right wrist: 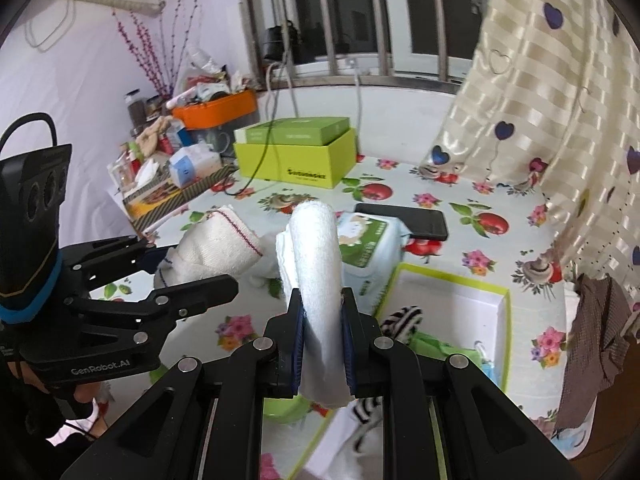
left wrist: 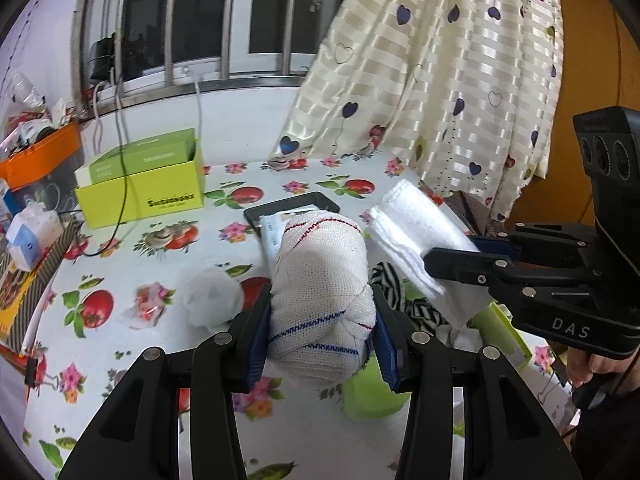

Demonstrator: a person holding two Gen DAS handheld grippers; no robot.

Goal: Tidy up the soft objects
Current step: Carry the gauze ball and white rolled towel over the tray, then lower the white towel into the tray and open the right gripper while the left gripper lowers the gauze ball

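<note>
Left wrist view: my left claw (left wrist: pixel 322 330) clamped the knotted gauze cloth (left wrist: pixel 322 280); my right claw (right wrist: pixel 322 346) pinched a white towel (right wrist: pixel 318 264) above the counter (right wrist: pixel 500 200) (carrying step). Next: release both into the green-rimmed box (right wrist: pixel 502 300).

black phone (right wrist: pixel 404 222), green gift box (right wrist: pixel 296 152) — orange bin (right wrist: pixel 216 110)

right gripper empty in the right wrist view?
No, the right gripper is shut on a rolled white towel, its blue pads pressing on both sides of the roll.

Right gripper (right wrist: pixel 323 340) clamps folded white towel (right wrist: pixel 316 248) above tablecloth (right wrist: pixel 460 200).
</note>
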